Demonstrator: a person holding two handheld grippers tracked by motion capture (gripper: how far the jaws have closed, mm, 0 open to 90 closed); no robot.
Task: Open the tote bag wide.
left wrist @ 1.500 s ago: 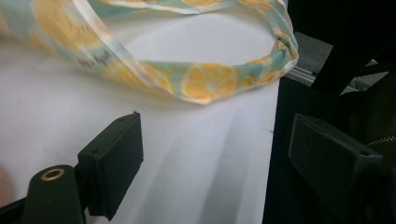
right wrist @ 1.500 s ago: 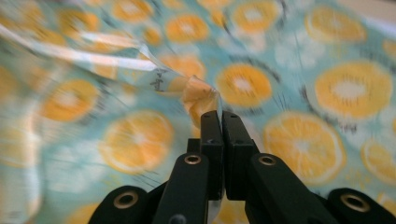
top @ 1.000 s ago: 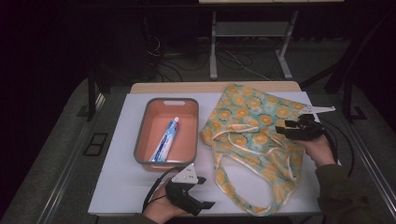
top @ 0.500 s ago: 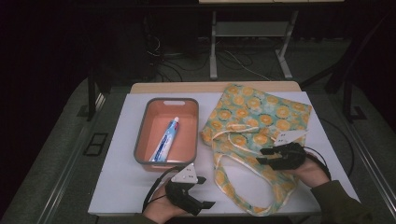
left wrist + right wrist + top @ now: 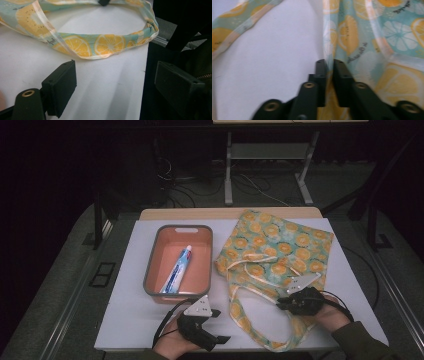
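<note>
Bag strap (image 5: 329, 50) pinched in right gripper (image 5: 329, 65)

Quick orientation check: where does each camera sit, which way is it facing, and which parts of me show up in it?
High view: above the near table edge, looking forward and down; both hands, left gripper, right gripper, tote bag, tray.
Left gripper view: along its open jaws, over the white table toward the bag's handle.
Right gripper view: along its jaws, shut on the bag's edge.
Shared: the lemon-print bag.
</note>
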